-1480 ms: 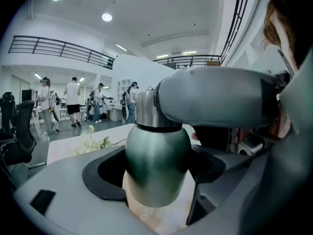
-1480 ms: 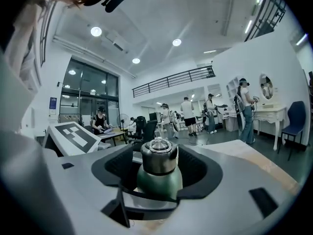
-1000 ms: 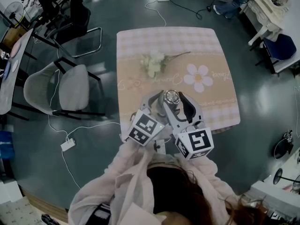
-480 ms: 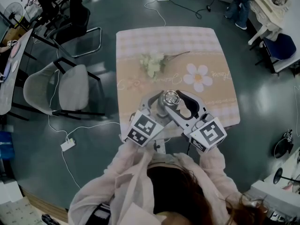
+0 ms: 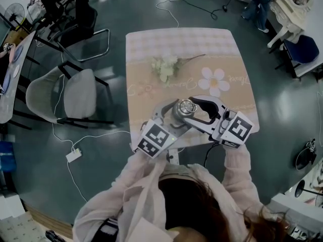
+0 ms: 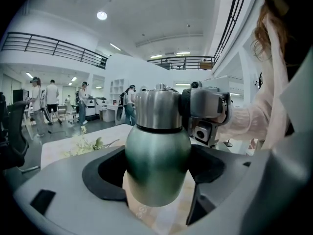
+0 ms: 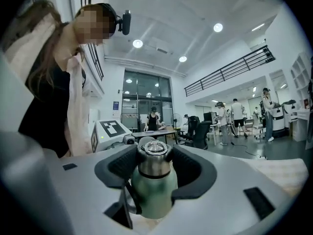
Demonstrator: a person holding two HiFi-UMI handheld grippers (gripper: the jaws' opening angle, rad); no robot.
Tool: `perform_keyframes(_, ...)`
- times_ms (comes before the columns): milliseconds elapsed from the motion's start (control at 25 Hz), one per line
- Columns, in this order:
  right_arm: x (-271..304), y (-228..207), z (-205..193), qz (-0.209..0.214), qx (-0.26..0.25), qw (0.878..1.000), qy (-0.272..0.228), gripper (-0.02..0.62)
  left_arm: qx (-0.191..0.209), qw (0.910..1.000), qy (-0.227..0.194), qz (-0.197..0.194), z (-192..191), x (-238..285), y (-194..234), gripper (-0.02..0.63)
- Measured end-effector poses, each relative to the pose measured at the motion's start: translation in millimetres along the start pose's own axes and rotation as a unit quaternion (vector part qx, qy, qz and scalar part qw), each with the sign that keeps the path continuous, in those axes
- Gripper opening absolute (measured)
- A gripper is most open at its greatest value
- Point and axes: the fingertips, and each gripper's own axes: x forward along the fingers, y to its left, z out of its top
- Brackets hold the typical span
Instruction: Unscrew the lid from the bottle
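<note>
Grey hall floor, and on it a small square desk (image 5: pixel 151 44) under a checked cloth. Close to the desk's near edge, about midway along it, a green bottle (image 6: pixel 157 165) with a steel lid (image 7: pixel 154 160), upright. Clamped round the green body by the left gripper (image 5: pixel 174 116), reaching in from the near-left corner and tipped slightly downward. Pinched at the lid by the right gripper (image 5: pixel 194 111), coming in level from the right edge, with a pale sleeve (image 5: pixel 237 165) behind it. Black-and-white square markers on both gripper cubes; pale script on the cloth, too faint to read. Farther back on the desk, a sprig of white flowers (image 5: pixel 165 68) and a printed daisy (image 5: pixel 213 83) — well apart from the bottle. Off the left edge, a grey chair (image 5: pixel 65 97) and a white power strip (image 5: pixel 73 156) on the floor.
</note>
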Motion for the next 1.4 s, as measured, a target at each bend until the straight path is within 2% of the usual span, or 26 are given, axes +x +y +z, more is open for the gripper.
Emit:
perform_keyframes(120,0,-2,-1,0.008,0.005,1.000,-0.007,0.245,0.001,1.0000,0.000,0.003,-1,0,1,0.379)
perform_keyframes(200,2,-4,0,-0.005,0.005,1.000,-0.012,0.247,0.000,0.9999,-0.003,0.012,-1,-1,5,0.379)
perform_keyframes(280,2,-6,2,-0.027,0.009,0.999,-0.020,0.271,-0.004,0.9997,-0.006,0.025,-1,-3,11,0.379)
perform_keyframes(360,1,-9,4,-0.053,0.020,0.998,-0.029,0.351,-0.008,0.9993,-0.007,0.036,-1,-4,16,0.379)
perform_keyframes(520,-3,-10,7,-0.119,0.044,0.991,-0.044,0.354,-0.012,0.9987,-0.012,0.048,1,-3,20,0.380)
perform_keyframes(640,-1,-8,7,-0.165,0.079,0.982,-0.054,0.351,-0.012,0.9985,-0.014,0.052,1,-1,20,0.379)
perform_keyframes(760,2,-9,1,-0.228,0.086,0.969,-0.032,0.350,-0.013,0.9985,-0.014,0.052,-1,0,20,0.379)
perform_keyframes(880,0,-14,-6,-0.300,0.085,0.950,0.000,0.348,-0.012,0.9984,-0.014,0.053,0,2,19,0.379)
perform_keyframes(960,0,-17,-9,-0.331,0.088,0.939,0.013,0.348,-0.012,0.9983,-0.013,0.055,0,3,18,0.379)
perform_keyframes(1080,1,-18,-9,-0.352,0.092,0.931,0.017,0.348,-0.008,0.9983,-0.011,0.056,-1,5,17,0.379)
perform_keyframes(1240,3,-21,-10,-0.364,0.095,0.927,0.015,0.333,-0.007,0.9983,-0.010,0.057,-2,6,16,0.379)
perform_keyframes(1400,3,-22,-10,-0.367,0.089,0.926,0.020,0.264,-0.006,0.9983,-0.010,0.057,-1,6,15,0.379)
